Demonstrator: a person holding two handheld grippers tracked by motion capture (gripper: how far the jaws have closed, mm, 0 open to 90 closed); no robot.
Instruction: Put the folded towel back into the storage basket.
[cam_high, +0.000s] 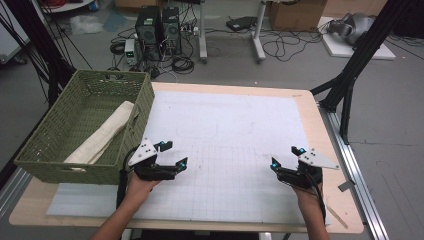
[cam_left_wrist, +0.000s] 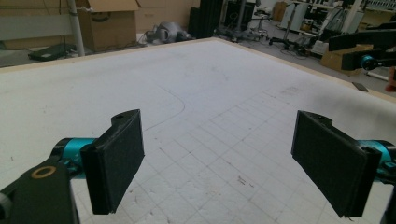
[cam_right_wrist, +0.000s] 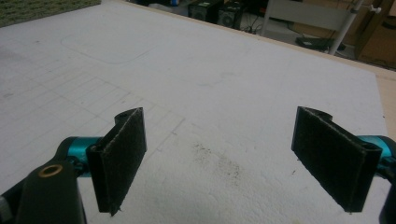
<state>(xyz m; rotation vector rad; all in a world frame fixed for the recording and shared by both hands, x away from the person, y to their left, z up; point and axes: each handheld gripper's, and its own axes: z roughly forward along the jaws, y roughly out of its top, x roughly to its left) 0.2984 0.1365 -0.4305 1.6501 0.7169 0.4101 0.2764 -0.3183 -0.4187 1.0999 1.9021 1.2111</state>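
My left gripper (cam_high: 176, 154) hovers over the white grid mat (cam_high: 225, 130) just right of a green woven basket (cam_high: 85, 125). It is open and nothing lies between its black pads (cam_left_wrist: 116, 163). My right gripper (cam_high: 286, 157) stands over the mat's right side, also open, with bare mat between its pads (cam_right_wrist: 119, 158). A folded cream cloth (cam_high: 102, 135) lies lengthwise inside the basket. In the left gripper view, the right gripper (cam_left_wrist: 369, 58) shows far off at the upper right. The basket's corner (cam_right_wrist: 37, 9) appears at the top left of the right gripper view.
The mat covers most of a light wooden table (cam_high: 325, 150). Black frame struts (cam_high: 350, 75) rise off the table's right rear corner. Computer towers (cam_high: 157, 30) and cables sit on the floor behind. A dark smudge (cam_right_wrist: 219, 163) marks the mat ahead of the right gripper.
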